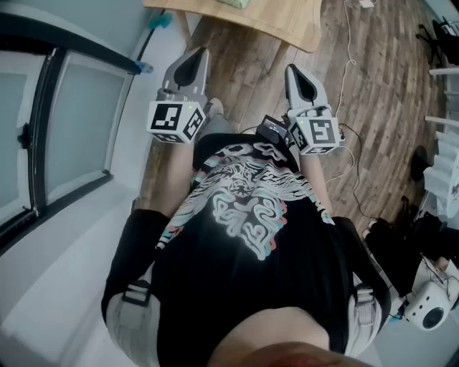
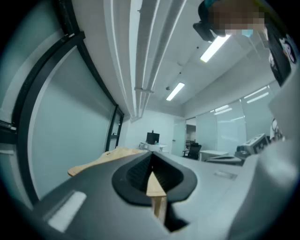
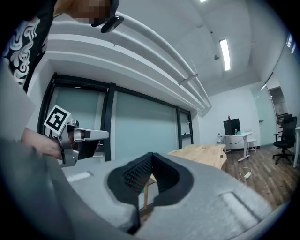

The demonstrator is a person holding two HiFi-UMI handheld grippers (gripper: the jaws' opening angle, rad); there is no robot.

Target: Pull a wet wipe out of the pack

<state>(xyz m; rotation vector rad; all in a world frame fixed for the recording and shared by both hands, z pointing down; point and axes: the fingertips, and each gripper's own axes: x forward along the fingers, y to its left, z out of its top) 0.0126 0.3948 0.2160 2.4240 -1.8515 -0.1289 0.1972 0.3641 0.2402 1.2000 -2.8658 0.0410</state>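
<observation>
Fingers of left gripper (image 1: 191, 66) and right gripper (image 1: 302, 82) pressed together, empty; both level, side by side. Wooden surface (image 1: 276, 20) ahead, near edge beyond fingertips. Glass wall (image 1: 79, 122) at left.

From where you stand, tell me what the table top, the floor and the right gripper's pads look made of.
Table top: pale wood or veneer, matte, faint grain.
Floor: brown wood or laminate, plank seams and streaked grain.
Right gripper pads: black, ribbed, matte, probably rubber or soft plastic.
</observation>
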